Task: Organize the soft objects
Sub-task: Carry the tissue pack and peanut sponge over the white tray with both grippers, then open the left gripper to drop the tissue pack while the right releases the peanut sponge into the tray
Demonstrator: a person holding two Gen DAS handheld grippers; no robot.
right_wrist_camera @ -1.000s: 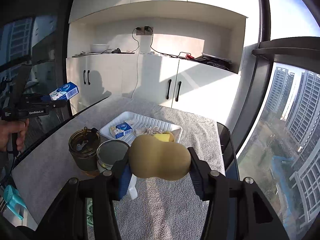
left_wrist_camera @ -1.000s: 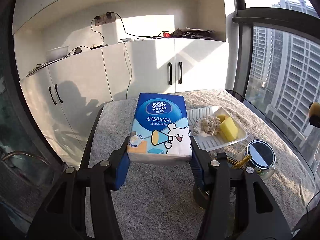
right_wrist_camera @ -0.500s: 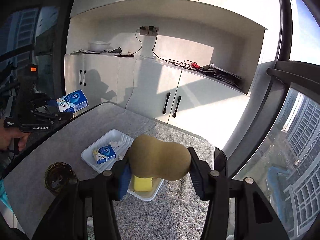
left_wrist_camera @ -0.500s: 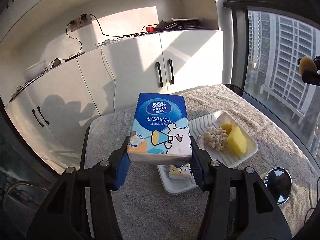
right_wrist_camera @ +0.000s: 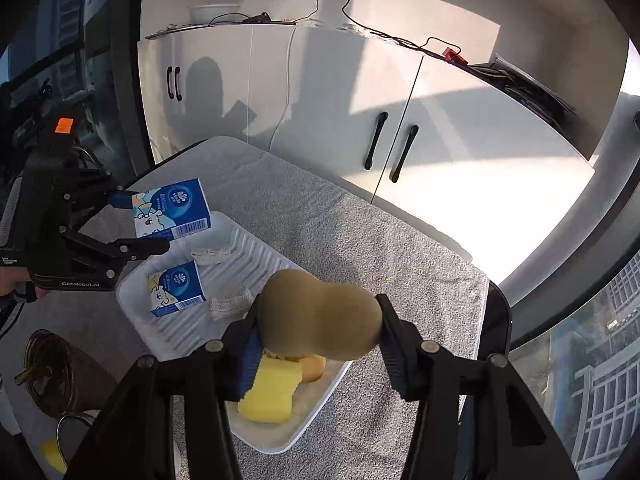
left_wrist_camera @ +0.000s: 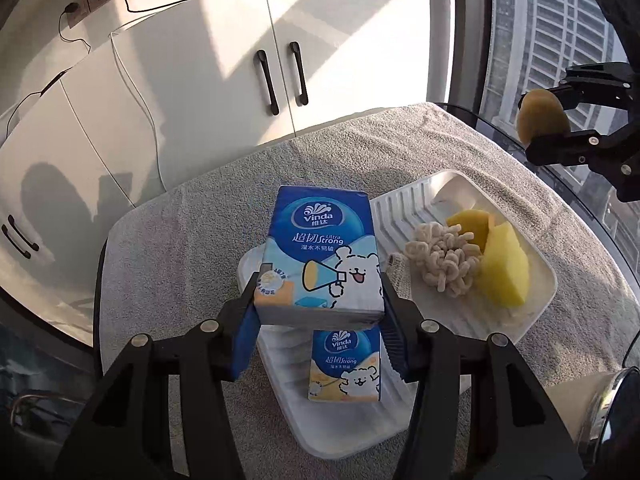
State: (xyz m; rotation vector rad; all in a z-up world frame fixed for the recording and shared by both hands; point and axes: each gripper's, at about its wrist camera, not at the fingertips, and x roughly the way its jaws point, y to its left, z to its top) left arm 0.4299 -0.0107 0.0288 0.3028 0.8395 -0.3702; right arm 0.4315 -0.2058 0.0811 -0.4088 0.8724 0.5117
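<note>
My left gripper [left_wrist_camera: 320, 312] is shut on a blue tissue pack [left_wrist_camera: 320, 252], held in the air over the near end of the white ridged tray [left_wrist_camera: 404, 208]. A second tissue pack [left_wrist_camera: 346, 364] lies in the tray below it. The tray also holds a cream knitted piece [left_wrist_camera: 440, 262] and yellow sponges [left_wrist_camera: 504, 268]. My right gripper [right_wrist_camera: 318, 330] is shut on a tan peanut-shaped sponge [right_wrist_camera: 320, 316], hovering above the tray's [right_wrist_camera: 192, 332] yellow-sponge [right_wrist_camera: 272, 394] end. In the right wrist view the left gripper [right_wrist_camera: 132, 224] holds its pack [right_wrist_camera: 172, 210] at the tray's far left.
A grey towel [left_wrist_camera: 192, 248] covers the table. A brown glass jar [right_wrist_camera: 50, 372] and a round metal lid [left_wrist_camera: 616, 416] stand near the tray's front. White cabinets [left_wrist_camera: 224, 80] rise behind the table and a window [left_wrist_camera: 552, 32] runs along its right side.
Both grippers moved in over the tray and tilted downward, each keeping its grip. The tray now fills the view beneath them, and the second tissue pack shows under the left gripper.
</note>
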